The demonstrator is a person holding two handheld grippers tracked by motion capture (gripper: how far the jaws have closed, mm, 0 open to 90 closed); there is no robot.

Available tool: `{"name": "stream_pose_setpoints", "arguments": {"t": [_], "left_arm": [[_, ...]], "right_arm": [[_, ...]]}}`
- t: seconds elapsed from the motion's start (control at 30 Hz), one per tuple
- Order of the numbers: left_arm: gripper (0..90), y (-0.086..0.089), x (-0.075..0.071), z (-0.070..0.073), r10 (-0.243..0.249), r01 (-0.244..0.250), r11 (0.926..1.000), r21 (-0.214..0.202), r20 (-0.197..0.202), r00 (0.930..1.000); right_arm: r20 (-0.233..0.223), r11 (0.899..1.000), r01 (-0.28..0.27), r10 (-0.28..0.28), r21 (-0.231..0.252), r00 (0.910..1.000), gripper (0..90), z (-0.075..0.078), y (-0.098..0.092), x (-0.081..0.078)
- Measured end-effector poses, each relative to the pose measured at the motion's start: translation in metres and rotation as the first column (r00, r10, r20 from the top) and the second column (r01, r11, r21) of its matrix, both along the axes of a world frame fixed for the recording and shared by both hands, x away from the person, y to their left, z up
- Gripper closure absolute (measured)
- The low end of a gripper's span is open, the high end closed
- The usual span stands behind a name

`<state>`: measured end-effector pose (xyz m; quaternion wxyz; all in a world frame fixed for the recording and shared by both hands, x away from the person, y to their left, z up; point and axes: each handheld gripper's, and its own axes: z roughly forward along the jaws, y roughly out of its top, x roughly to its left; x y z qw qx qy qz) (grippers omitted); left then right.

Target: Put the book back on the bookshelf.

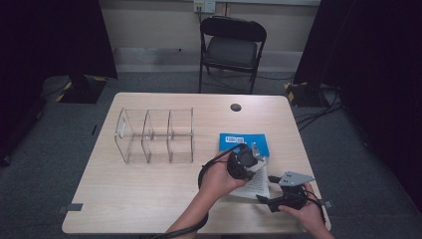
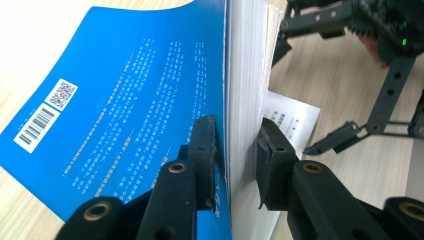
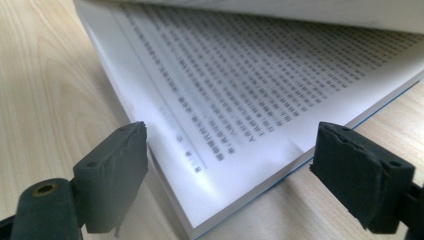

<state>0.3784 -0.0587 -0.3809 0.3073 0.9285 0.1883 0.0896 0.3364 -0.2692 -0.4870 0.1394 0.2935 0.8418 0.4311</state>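
Note:
A blue-covered book (image 1: pixel 244 142) lies on the right half of the table. My left gripper (image 1: pixel 254 158) is shut on its cover and a thick block of pages. In the left gripper view the pads (image 2: pixel 205 145) press the blue back cover (image 2: pixel 125 110) against the white page edges (image 2: pixel 245 90), which stand lifted off the rest. My right gripper (image 1: pixel 263 199) sits low by the near corner of the book, open. Between its wide-apart jaws (image 3: pixel 245 175) lies the printed open page (image 3: pixel 260 90), untouched. The right gripper (image 2: pixel 305 95) also appears beyond the page block.
A clear plastic organizer (image 1: pixel 155 135) with three compartments stands left of centre on the wooden table (image 1: pixel 149 199). A black round grommet (image 1: pixel 236 107) sits near the far edge. A folding chair (image 1: pixel 231 47) stands behind the table.

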Motion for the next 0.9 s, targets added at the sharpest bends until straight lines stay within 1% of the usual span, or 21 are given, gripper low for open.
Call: {"name": "stream_pose_setpoints", "arguments": {"t": [0.07, 0.1, 0.13, 0.17, 0.23, 0.3, 0.33, 0.43, 0.5, 0.53, 0.57, 0.63, 0.67, 0.73, 0.8, 0.83, 0.9], "left_arm": [[73.1, 0.0, 0.002, 0.003, 0.009, -0.009, 1.0, -0.001, -0.001, 1.0], [73.1, 0.0, 0.003, 0.005, 0.005, -0.005, 1.0, 0.006, -0.005, 1.0], [73.2, 0.0, 0.003, 0.006, 0.014, -0.014, 0.9999, -0.003, -0.007, 0.9999], [73.3, 0.0, 0.004, 0.007, 0.013, -0.013, 0.9999, 0.003, -0.007, 0.9999], [73.5, 0.0, 0.004, 0.008, 0.022, -0.022, 0.9997, -0.005, -0.014, 0.9997], [73.7, -0.001, 0.007, 0.012, 0.034, -0.034, 0.9994, -0.008, -0.019, 0.9993], [73.8, -0.001, 0.007, 0.013, 0.037, -0.038, 0.9992, -0.013, -0.023, 0.999], [73.9, -0.003, 0.009, 0.016, 0.042, -0.042, 0.9991, -0.001, -0.026, 0.9988], [74.0, -0.003, 0.009, 0.016, 0.047, -0.047, 0.9989, -0.005, -0.029, 0.9985], [74.0, -0.003, 0.009, 0.017, 0.048, -0.048, 0.9988, -0.004, -0.031, 0.9984], [74.0, -0.003, 0.009, 0.017, 0.048, -0.048, 0.9989, -0.001, -0.031, 0.9984], [74.0, -0.003, 0.01, 0.017, 0.052, -0.052, 0.9987, -0.003, -0.035, 0.9981], [74.0, -0.003, 0.01, 0.018, 0.054, -0.054, 0.9986, -0.004, -0.036, 0.9979], [74.0, -0.003, 0.01, 0.017, 0.055, -0.056, 0.9984, -0.006, -0.036, 0.9978], [74.0, -0.003, 0.009, 0.017, 0.051, -0.051, 0.9987, -0.005, -0.035, 0.9981], [74.0, -0.003, 0.009, 0.017, 0.053, -0.053, 0.9986, -0.003, -0.036, 0.998], [74.0, -0.003, 0.009, 0.017, 0.054, -0.055, 0.9985, -0.001, -0.037, 0.9978]], "right_arm": [[-0.002, 1.0, 0.0, 0.0, -0.004, 1.0, 13.9, -0.001, 0.001, -0.002], [-0.001, 1.0, -0.002, 0.002, -0.008, 1.0, 13.9, -0.001, 0.002, -0.002], [0.001, 1.0, -0.001, 0.001, -0.013, 1.0, 13.9, -0.002, 0.002, -0.003], [-0.001, 1.0, -0.002, 0.002, -0.016, 1.0, 13.9, -0.002, 0.003, -0.003], [0.003, 1.0, 0.001, -0.001, -0.03, 1.0, 13.9, -0.003, 0.004, -0.003], [-0.004, 1.0, -0.007, 0.007, -0.029, 1.0, 13.5, -0.003, 0.004, -0.004], [-0.002, 1.0, -0.004, 0.004, -0.03, 1.0, 13.6, -0.004, 0.004, -0.004], [0.007, 0.999, 0.007, -0.006, -0.046, 1.0, 13.3, -0.005, 0.005, -0.005], [0.008, 0.999, 0.011, -0.01, -0.051, 0.9999, 13.3, -0.005, 0.006, -0.005], [0.006, 0.998, 0.015, -0.015, -0.061, 0.9999, 13.3, -0.006, 0.006, -0.006], [0.01, 0.995, 0.038, -0.038, -0.091, 0.9992, 13.3, -0.008, 0.008, -0.006], [0.007, 0.994, 0.043, -0.043, -0.098, 0.9991, 13.8, -0.01, 0.008, -0.006], [-0.02, 0.992, 0.04, -0.042, -0.117, 0.9989, 12.8, -0.013, 0.01, -0.005], [-0.013, 0.992, 0.043, -0.045, -0.117, 0.9989, 13.1, -0.012, 0.01, -0.006], [-0.017, 0.992, 0.045, -0.047, -0.119, 0.9988, 13.1, -0.012, 0.01, -0.007], [-0.022, 0.991, 0.059, -0.063, -0.12, 0.9978, 13.1, -0.013, 0.011, -0.007], [-0.048, 0.99, 0.083, -0.088, -0.11, 0.9949, 13.1, -0.013, 0.011, -0.006]]}}
